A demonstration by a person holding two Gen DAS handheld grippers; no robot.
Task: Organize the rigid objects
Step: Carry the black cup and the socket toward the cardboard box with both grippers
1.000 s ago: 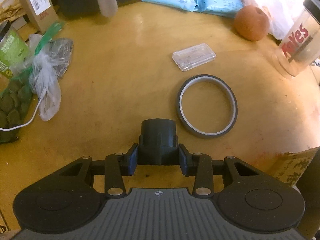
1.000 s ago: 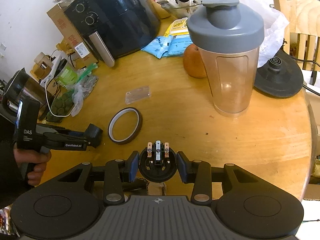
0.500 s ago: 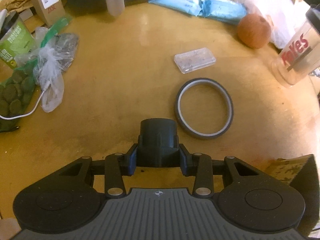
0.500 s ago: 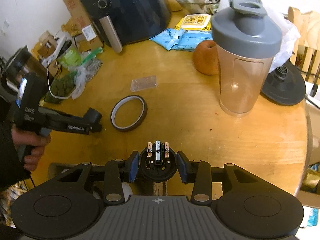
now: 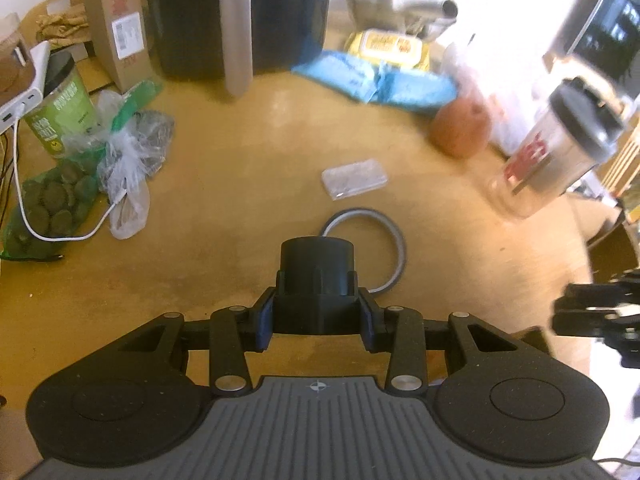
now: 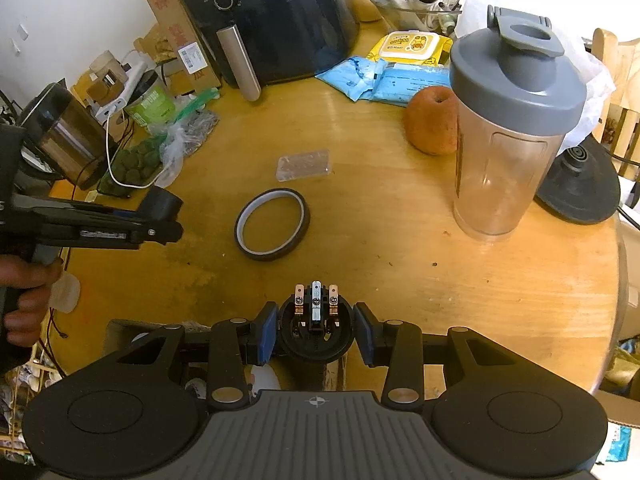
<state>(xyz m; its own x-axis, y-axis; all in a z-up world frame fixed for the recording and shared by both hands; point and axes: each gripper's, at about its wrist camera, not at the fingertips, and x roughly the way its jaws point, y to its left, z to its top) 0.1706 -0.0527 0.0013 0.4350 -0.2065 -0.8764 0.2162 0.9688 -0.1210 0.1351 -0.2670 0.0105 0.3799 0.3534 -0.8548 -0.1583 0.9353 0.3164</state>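
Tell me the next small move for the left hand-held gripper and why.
Probably lower it and set the black cylindrical cap on the bare wooden table just short of the dark tape ring. The left hand-held gripper is shut on that cap and hangs above the table near the ring, while the right hand-held gripper already holds a black round connector.

Both views were brightly lit, with daylight pouring in from the upper right and blowing out the plastic bag to pure white. The left wrist view was smeared by motion blur, worst on the shaker bottle and the right edge. The right wrist view stayed sharp. Fisheye curvature bent the wooden table, with dark vignetted corners.
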